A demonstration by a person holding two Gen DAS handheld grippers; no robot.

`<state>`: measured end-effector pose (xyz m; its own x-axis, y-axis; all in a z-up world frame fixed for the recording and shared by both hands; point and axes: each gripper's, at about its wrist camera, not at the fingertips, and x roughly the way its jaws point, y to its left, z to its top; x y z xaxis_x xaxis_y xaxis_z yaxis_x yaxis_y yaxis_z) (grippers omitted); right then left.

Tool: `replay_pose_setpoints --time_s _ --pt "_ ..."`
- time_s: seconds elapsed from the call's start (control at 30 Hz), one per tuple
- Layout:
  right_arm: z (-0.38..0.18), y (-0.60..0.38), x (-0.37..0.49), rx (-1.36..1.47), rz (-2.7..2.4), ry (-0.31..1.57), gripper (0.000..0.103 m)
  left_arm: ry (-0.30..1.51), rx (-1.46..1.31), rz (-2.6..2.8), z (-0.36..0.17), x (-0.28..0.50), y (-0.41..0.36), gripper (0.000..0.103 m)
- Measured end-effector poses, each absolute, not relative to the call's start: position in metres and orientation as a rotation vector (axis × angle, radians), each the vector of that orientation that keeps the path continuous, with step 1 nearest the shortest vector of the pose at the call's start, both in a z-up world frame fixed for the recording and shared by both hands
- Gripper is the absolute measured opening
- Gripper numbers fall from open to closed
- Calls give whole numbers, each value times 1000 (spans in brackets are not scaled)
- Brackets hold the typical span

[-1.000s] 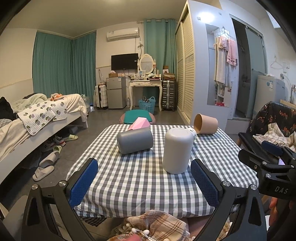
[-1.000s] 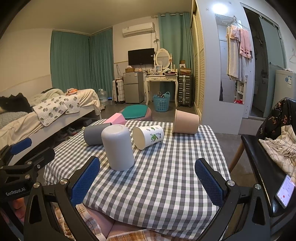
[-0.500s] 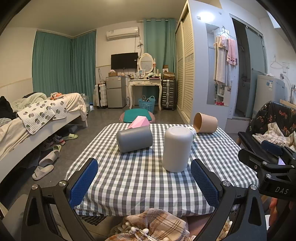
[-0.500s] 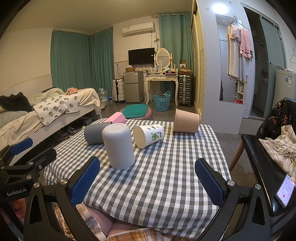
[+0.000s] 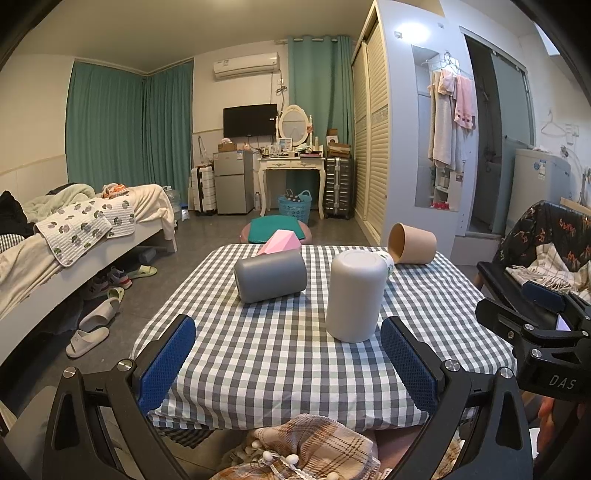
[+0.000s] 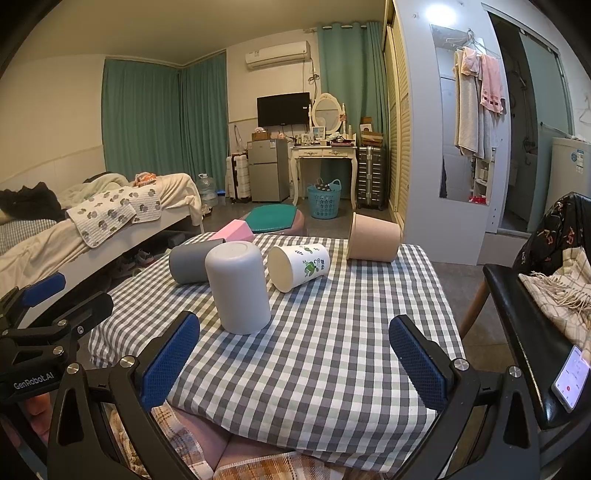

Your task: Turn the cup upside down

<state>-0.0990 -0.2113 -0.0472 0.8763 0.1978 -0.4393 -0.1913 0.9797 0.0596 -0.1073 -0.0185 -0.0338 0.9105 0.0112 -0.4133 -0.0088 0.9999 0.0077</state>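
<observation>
Left claw (image 5: 288, 354) and right claw (image 6: 295, 354) both hang spread wide and empty at the counter's (image 6: 332, 350) near edge. The pale grey cup (image 6: 238, 288) already stands mouth-down just beyond. Risk: a careless approach could topple it into the grey cup (image 6: 188, 264) and printed cup (image 6: 299, 266) lying behind.

Both views are lit dimly and warmly from indoors. A round ceiling lamp (image 5: 417, 31) near the wardrobe (image 5: 373, 140) is the brightest source and burns out to white glare, spreading a halo on the white panel. Cups on the checked tablecloth (image 5: 295, 354) cast soft, short shadows. Fisheye distortion bends walls and curtains (image 6: 147, 122) toward the edges, and black vignetting fills the corners. Focus is even, with slight softness far back.
</observation>
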Motion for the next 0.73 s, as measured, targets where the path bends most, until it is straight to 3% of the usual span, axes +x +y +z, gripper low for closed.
replay_pose_setpoints --time_s 0.73 --pt "-49 -209 -98 13 205 467 103 433 4 11 -37 -109 -14 103"
